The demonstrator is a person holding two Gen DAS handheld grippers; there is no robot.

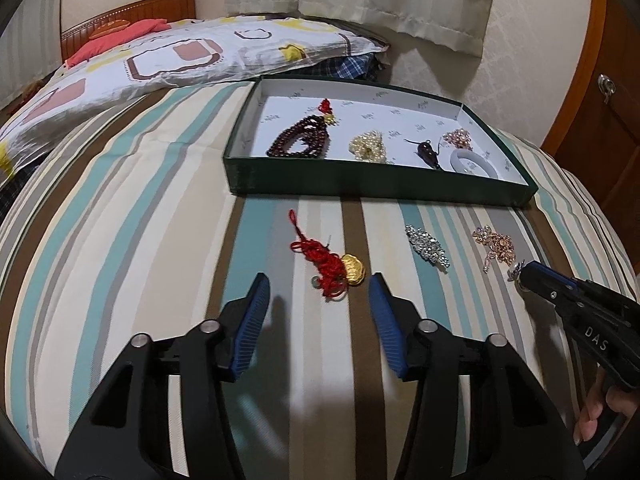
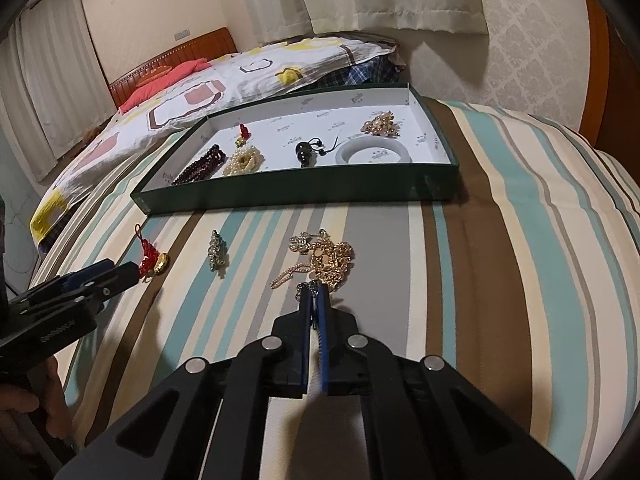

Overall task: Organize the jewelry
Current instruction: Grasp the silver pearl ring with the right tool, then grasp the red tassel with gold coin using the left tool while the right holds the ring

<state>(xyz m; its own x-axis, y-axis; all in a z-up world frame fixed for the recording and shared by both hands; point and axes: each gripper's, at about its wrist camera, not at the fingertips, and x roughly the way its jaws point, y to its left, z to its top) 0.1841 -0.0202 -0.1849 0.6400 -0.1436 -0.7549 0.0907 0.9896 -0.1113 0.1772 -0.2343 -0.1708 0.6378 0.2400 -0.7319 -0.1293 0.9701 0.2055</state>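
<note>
On the striped bedspread, a red knotted charm with a gold ingot (image 1: pixel 334 274) lies between the blue pads of my left gripper (image 1: pixel 319 282), which is open and does not touch it. My right gripper (image 2: pixel 313 290) is shut on a small silvery trinket (image 2: pixel 305 288) at the near edge of a gold chain pile (image 2: pixel 328 258); I cannot tell whether the two are joined. A rhinestone brooch (image 1: pixel 427 246) lies between charm and chain. The green box (image 1: pixel 360 192) behind holds dark red beads (image 1: pixel 298 142), a pearl cluster (image 1: pixel 368 146), a dark pendant (image 1: pixel 424 148) and a white bangle (image 1: pixel 474 162).
A patterned quilt (image 1: pixel 140 60) and a red pillow (image 1: pixel 116 38) lie beyond the box at the left, before a wooden headboard. Curtains hang behind. A wooden door (image 1: pixel 600 100) stands at the right. A hand (image 1: pixel 600 412) holds the right gripper's handle.
</note>
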